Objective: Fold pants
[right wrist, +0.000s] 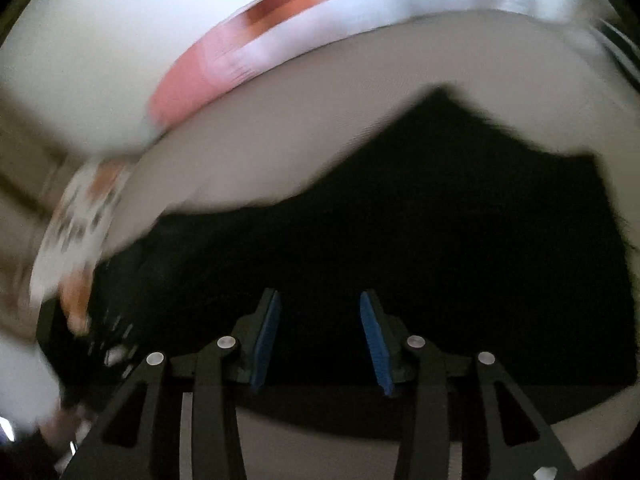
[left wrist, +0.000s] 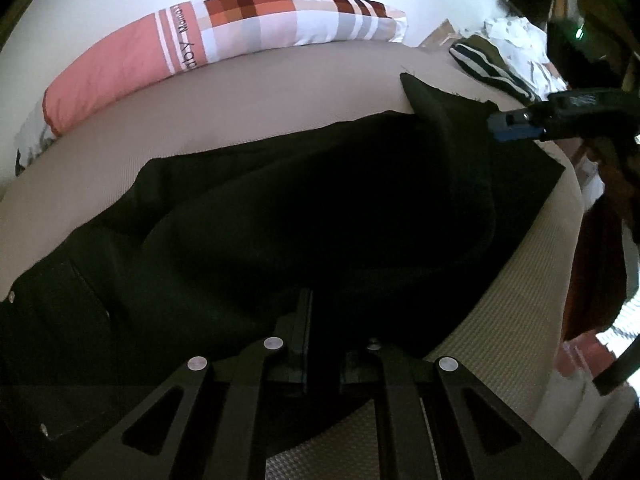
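Observation:
Black pants (left wrist: 280, 216) lie on a beige bed (left wrist: 200, 112), with one part folded over and a raised corner at the far right. My left gripper (left wrist: 316, 320) is shut on the near edge of the pants. My right gripper (left wrist: 516, 128) shows in the left wrist view at the right, its blue pads at the raised pants corner. In the blurred right wrist view the right gripper (right wrist: 320, 328) is open, its blue pads (right wrist: 264, 340) apart above the black pants (right wrist: 440, 240), holding nothing.
A pink and checked pillow (left wrist: 200, 40) lies along the far side of the bed by a white wall. Striped and white clothes (left wrist: 496, 56) are piled at the far right. The bed's edge (left wrist: 560, 260) drops off at the right.

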Available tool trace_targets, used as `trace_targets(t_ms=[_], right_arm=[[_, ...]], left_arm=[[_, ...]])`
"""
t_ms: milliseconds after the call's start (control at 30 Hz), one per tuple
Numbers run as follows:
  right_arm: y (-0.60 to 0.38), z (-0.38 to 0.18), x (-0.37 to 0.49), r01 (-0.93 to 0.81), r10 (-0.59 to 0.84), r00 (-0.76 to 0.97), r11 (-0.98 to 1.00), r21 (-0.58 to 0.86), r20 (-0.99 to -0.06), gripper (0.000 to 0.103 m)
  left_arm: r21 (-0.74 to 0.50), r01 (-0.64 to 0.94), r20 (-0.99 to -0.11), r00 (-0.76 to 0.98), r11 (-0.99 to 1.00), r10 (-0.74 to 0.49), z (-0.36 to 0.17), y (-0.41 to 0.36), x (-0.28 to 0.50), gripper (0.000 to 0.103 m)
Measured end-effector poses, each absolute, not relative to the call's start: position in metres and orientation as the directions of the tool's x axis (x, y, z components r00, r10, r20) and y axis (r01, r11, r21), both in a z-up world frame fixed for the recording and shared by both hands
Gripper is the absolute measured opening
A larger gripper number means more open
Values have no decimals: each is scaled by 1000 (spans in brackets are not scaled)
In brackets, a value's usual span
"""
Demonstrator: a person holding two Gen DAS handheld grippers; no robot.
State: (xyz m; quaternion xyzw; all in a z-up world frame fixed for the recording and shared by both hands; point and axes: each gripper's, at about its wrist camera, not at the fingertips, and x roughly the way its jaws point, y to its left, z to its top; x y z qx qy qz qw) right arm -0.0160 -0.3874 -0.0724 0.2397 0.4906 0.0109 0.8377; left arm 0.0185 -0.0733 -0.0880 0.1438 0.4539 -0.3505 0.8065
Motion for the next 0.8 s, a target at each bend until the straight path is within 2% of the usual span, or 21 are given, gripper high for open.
trace_targets(t_ms=[167, 400, 500, 567, 633, 700, 733, 800], right_arm=[[-476, -85, -25, 416, 177, 593, 768, 487, -785, 40], [-525, -105, -21, 490, 178, 642, 652, 578, -746, 40], [-528, -110, -11, 496, 162, 645, 654, 570, -747, 36], [-531, -108, -5, 487, 163, 657, 655, 578, -737, 21], [-531, -110, 4, 490, 171, 645, 655, 575, -745, 13], [-530, -110, 10, 484, 176, 638, 665, 568, -749, 10], [-528, -106, 13, 479, 167, 634, 682, 553, -755, 5], [-523, -95, 12, 476, 134, 638, 705, 525, -758, 4]], left_arm=[[-120, 675, -834, 329, 728, -443, -89, -71, 20, 10], [-136, 662, -842, 316, 738, -438, -89, -71, 21, 10], [-140, 657, -844, 312, 740, -436, -90, -71, 22, 10], [-142, 655, -846, 309, 742, -435, -90, -71, 22, 10], [-146, 652, -846, 307, 744, -435, -90, -71, 23, 10], [-142, 655, -847, 308, 742, -434, -91, -71, 22, 10], [-140, 655, -847, 308, 742, -432, -92, -71, 22, 10], [-138, 655, -848, 309, 743, -430, -92, -71, 22, 10]])
